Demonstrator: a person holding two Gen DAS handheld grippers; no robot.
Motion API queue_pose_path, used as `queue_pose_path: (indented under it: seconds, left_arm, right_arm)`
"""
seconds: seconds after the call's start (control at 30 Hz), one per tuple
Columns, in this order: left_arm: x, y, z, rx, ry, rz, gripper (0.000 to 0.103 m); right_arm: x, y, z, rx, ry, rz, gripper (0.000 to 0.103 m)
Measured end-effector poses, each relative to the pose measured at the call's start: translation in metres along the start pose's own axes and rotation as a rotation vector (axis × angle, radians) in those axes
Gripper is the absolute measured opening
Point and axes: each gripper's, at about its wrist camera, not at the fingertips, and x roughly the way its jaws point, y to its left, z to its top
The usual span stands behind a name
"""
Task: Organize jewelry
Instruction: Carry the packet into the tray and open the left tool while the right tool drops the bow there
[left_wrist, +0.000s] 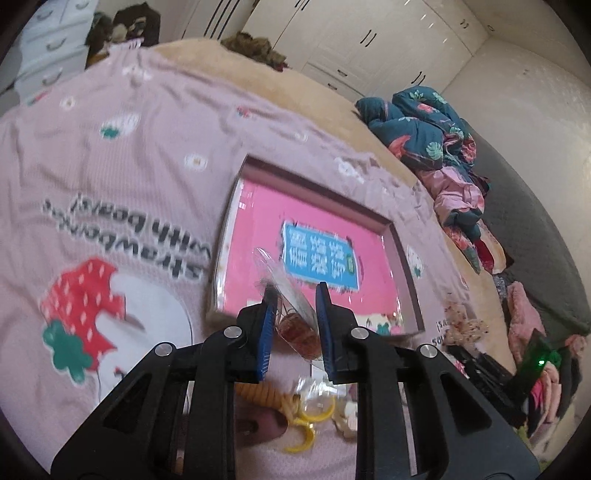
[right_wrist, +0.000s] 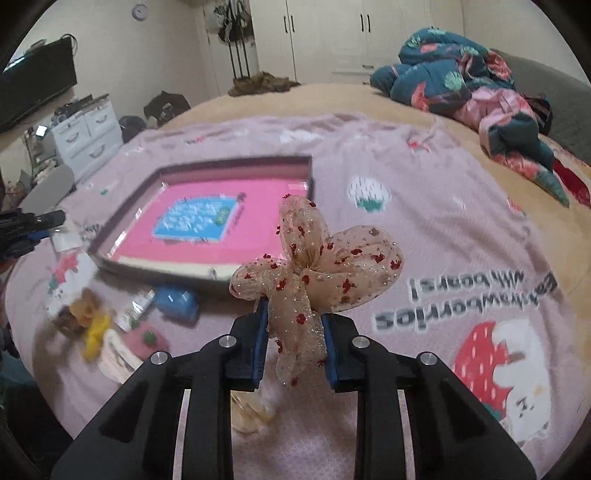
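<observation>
1. Left wrist view: the left gripper (left_wrist: 295, 314) pinches a clear plastic bag (left_wrist: 286, 295) with a small red-orange piece inside, held above the near edge of the open box (left_wrist: 400, 240) with the pink bottom.
2. Right wrist view: the right gripper (right_wrist: 294, 325) pinches a beige tulle bow (right_wrist: 314, 262) with red dots, raised over the blanket (right_wrist: 424, 192), beside the box.
3. I think both should go into the box. Lower each one until it rests on the pink bottom, then spread the fingers slowly.
4. The bag is slippery and the bow is soft; keep a gentle grip, and do not drop them from high.
</observation>
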Motion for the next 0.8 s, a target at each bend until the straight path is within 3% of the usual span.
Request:
queue_pose_path:
  seconds: [0.3, 0.8]
  left_arm:
    - [0.021, -0.005, 0.026, 0.062, -0.039, 0.06, 0.014]
    - [0.08, -0.002, 0.032, 0.107, 0.042, 0.091, 0.017]
  right_arm:
    - [0.011, 0.024, 0.049, -0.056, -0.055, 0.045, 0.024]
    - [0.077, 0.044, 0.062, -0.038, 0.065, 0.047, 0.024]
